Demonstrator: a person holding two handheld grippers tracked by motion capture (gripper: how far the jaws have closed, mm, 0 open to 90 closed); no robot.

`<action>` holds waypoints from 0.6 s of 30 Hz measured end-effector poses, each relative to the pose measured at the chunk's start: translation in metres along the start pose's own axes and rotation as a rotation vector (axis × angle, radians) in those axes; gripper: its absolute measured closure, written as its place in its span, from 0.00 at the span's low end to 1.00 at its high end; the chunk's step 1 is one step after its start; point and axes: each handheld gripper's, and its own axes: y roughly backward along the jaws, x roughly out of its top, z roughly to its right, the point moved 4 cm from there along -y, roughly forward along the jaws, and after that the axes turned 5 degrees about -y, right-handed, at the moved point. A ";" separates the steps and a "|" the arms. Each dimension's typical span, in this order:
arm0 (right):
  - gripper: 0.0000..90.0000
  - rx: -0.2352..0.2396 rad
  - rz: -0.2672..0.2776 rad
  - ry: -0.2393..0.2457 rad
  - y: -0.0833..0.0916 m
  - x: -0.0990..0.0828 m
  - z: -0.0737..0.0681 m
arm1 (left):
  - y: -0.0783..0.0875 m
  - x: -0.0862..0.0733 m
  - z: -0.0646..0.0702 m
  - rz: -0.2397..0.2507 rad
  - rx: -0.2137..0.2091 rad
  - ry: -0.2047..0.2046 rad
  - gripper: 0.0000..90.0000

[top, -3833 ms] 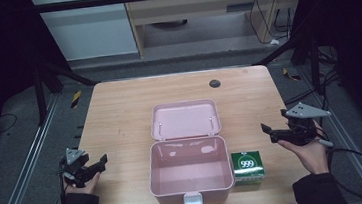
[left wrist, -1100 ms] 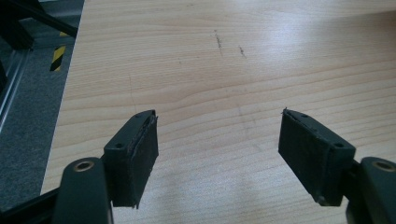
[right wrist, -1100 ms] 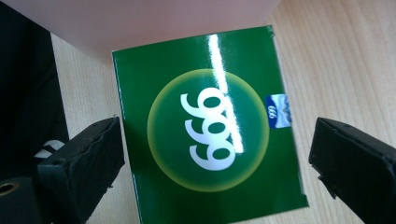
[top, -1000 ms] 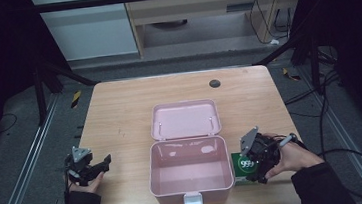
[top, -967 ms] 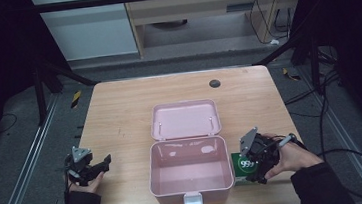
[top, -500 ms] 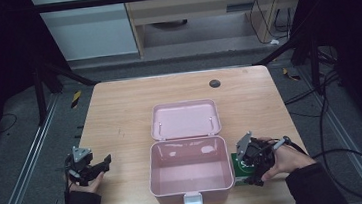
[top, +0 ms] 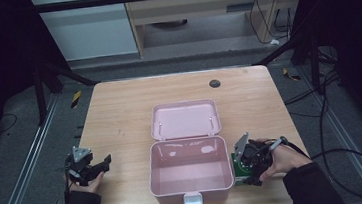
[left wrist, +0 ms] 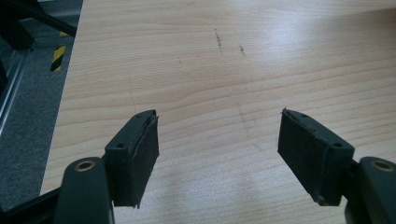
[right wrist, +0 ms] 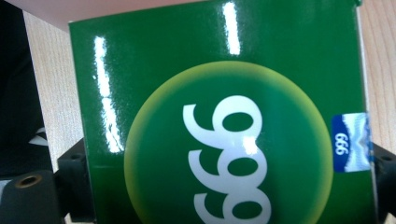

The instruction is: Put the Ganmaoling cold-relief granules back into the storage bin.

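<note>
box: the green box (top: 242, 167) sits near the table's (top: 120, 113) front right corner, snug against the right wall of the open pink case (top: 191, 174), so it's probably headed in there
right tool (top: 249, 168): jaws have just been closing, one on each side of the green box, looks like they're gripping it now
left tool (top: 91, 167): parked by the front left edge, jaws wide apart, holding nothing

The green box (right wrist: 224, 116) bears large white digits "999" inside a yellow-rimmed circle, seen upside down in the right gripper view. A small blue sticker (right wrist: 351, 142) at its edge repeats "999".
</note>
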 end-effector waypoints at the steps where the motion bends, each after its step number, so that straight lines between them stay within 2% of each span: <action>1: 0.13 0.001 0.002 0.007 0.000 0.000 0.001 | 0.000 0.000 0.000 0.000 0.000 0.000 0.32; 12: 0.17 0.013 0.012 -0.004 0.006 -0.003 0.002 | 0.000 0.000 0.000 0.001 0.001 0.000 0.32; 18: 0.17 0.009 0.035 -0.024 0.022 -0.006 -0.001 | 0.000 0.000 0.000 -0.001 0.000 -0.002 0.32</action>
